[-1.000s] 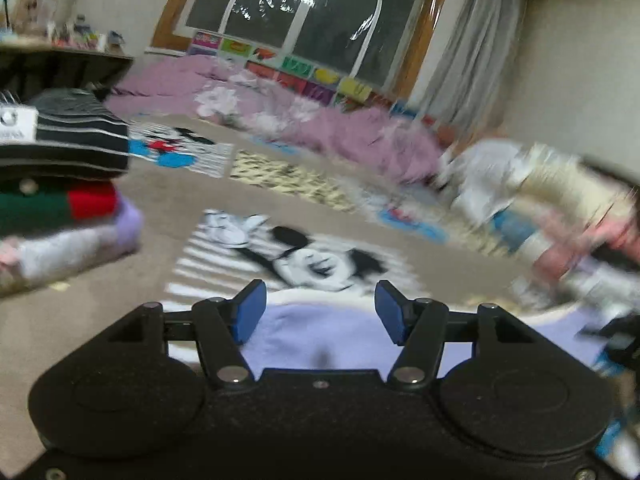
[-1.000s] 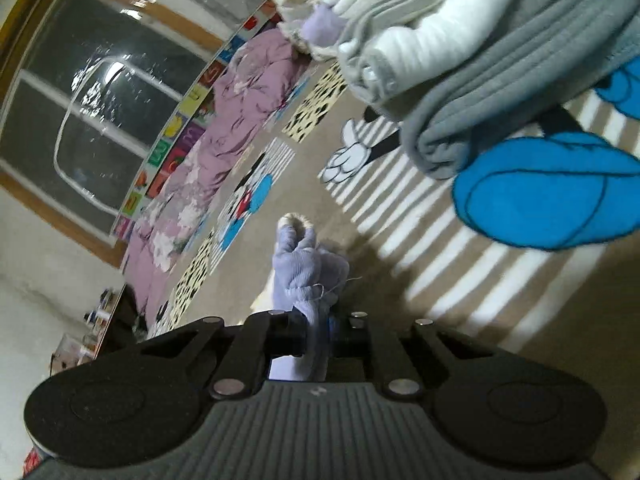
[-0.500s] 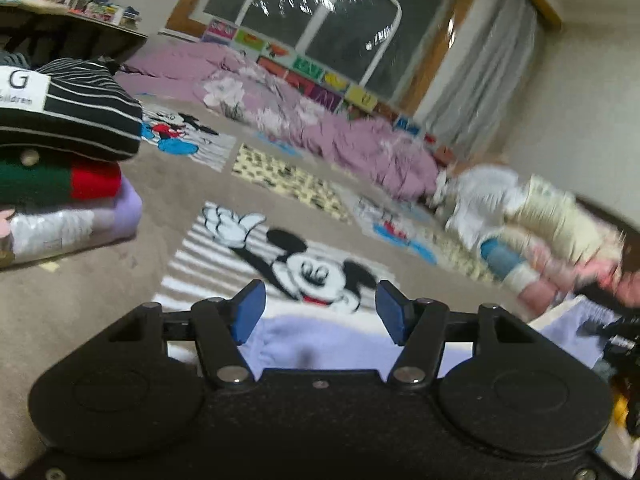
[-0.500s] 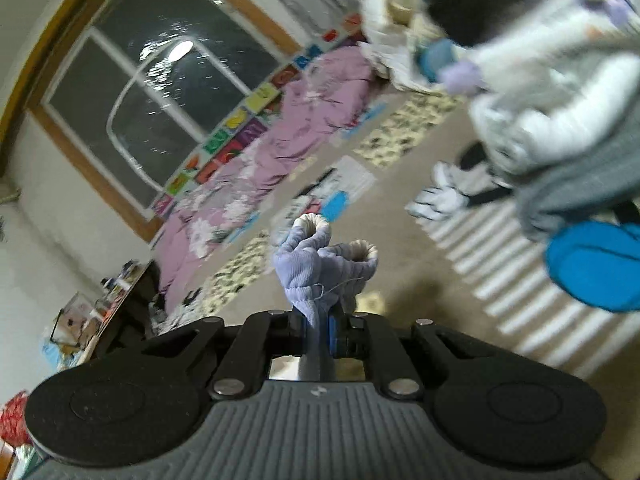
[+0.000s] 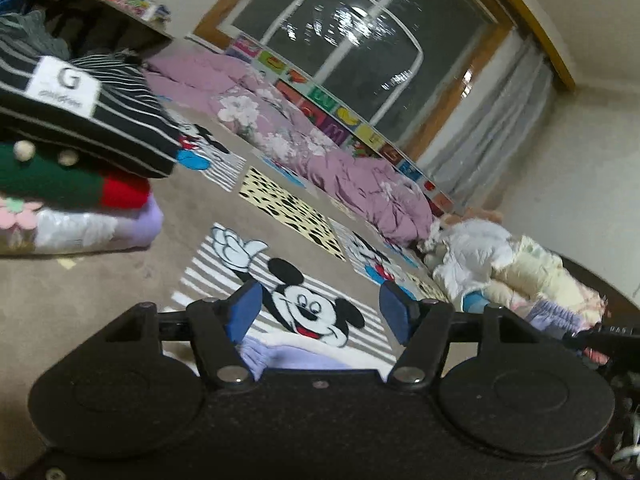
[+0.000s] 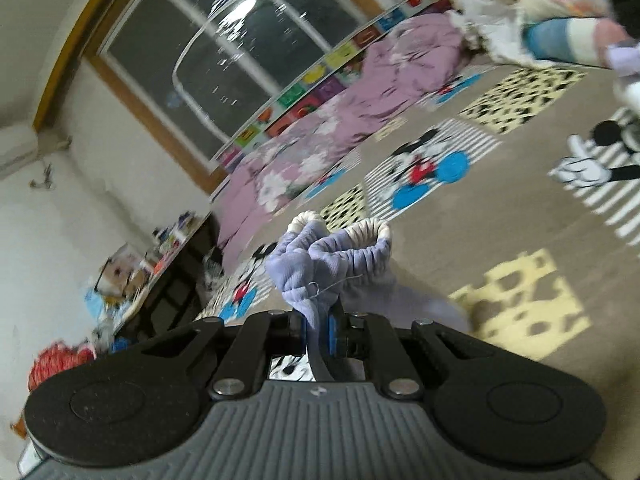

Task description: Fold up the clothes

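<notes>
A lavender garment with cream-lined elastic cuffs bunches up above my right gripper, which is shut on its fabric and holds it off the carpet. In the left wrist view another part of the lavender garment lies low between the fingers of my left gripper. That gripper's jaws are opening and the blue pads do not press on the cloth. At the right edge of this view, a lifted fold of the lavender garment hangs beside a dark tool, probably my right gripper.
A stack of folded clothes stands at the left, topped by a black striped piece. A heap of unfolded clothes lies at the right. A pink quilt runs under the window. The carpet carries cartoon mouse prints.
My right gripper rose and rolled with the lavender garment still pinched, away from the grey clothes heap. The left gripper shifted slightly, rolled, and its pads spread a little wider.
</notes>
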The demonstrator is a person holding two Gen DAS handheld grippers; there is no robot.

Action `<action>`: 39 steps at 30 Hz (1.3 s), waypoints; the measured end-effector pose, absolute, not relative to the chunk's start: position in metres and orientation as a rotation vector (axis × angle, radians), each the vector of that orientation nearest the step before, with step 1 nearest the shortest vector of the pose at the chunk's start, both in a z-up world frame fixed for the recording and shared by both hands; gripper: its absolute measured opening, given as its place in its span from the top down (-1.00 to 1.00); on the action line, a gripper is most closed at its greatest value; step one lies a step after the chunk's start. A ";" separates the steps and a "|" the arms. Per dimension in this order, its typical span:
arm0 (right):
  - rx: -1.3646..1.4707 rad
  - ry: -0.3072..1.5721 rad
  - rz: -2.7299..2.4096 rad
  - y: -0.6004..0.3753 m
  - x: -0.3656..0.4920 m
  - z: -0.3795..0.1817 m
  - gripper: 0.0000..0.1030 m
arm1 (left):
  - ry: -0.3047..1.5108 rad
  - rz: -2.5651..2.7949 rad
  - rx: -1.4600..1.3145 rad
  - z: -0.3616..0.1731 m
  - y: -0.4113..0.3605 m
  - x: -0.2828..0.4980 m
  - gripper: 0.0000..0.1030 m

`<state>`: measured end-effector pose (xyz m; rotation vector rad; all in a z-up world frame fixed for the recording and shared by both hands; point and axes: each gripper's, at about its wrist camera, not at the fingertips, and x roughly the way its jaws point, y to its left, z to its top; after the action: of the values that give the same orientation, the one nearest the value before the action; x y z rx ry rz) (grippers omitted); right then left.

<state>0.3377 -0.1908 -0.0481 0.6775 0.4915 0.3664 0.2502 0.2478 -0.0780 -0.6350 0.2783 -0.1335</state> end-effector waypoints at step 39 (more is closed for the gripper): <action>-0.226 0.589 0.592 0.117 0.306 -0.097 0.77 | 0.243 0.005 -0.820 -0.078 0.296 0.227 -0.42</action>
<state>0.3065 0.1169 -0.0970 -0.2258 0.5887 0.5917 0.2267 0.2963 -0.0783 -0.8201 0.2432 0.0046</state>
